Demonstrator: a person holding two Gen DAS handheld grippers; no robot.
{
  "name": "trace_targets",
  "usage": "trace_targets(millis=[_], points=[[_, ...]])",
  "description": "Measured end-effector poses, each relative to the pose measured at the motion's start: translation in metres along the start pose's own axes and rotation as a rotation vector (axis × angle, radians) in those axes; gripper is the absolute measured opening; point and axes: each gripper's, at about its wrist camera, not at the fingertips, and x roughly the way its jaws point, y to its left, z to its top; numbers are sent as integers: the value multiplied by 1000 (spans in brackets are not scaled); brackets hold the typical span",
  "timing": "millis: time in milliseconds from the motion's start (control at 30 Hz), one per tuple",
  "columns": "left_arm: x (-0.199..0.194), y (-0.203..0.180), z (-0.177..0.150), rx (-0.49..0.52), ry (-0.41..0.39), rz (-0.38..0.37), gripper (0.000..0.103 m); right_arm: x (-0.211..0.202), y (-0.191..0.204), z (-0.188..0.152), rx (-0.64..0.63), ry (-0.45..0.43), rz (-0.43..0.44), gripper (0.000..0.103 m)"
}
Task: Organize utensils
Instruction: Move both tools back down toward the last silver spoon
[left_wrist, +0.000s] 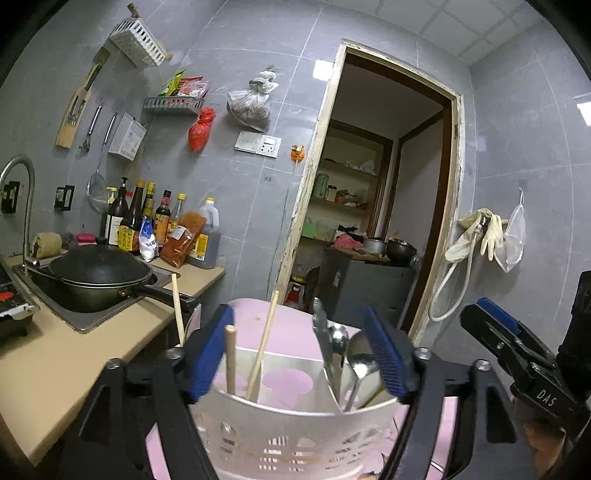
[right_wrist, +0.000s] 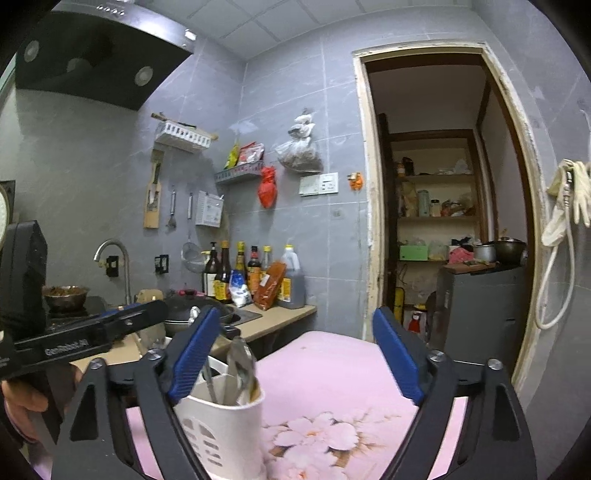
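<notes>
From my left view, the white perforated plastic utensil holder (left_wrist: 295, 424) stands on the pink flower-print cloth (right_wrist: 332, 387), close to its near edge. Its left compartment holds pale wooden chopsticks (left_wrist: 263, 347); the right holds steel spoons (left_wrist: 360, 369) and a dark-handled tool I can't identify. My left gripper (left_wrist: 297, 354) has its jaws apart either side of the holder, not pressing it. My right gripper (right_wrist: 295, 363) is spread too, clamping nothing. No loose utensil shows on the cloth, so I judge the sorting essentially finished.
</notes>
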Motion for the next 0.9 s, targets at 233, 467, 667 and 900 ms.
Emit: trace_targets(millis=[233, 467, 667, 900], points=[[-11, -22, -7, 27, 42, 5, 94, -31, -31, -2, 38, 19, -73, 103], [-10, -38, -18, 82, 63, 24, 97, -55, -64, -17, 91, 93, -143, 103], [-7, -40, -22, 75, 53, 20, 97, -64, -74, -27, 110, 136, -157, 103], [-23, -57, -25, 145, 47, -4, 97, -66, -76, -43, 72, 260, -154, 103]])
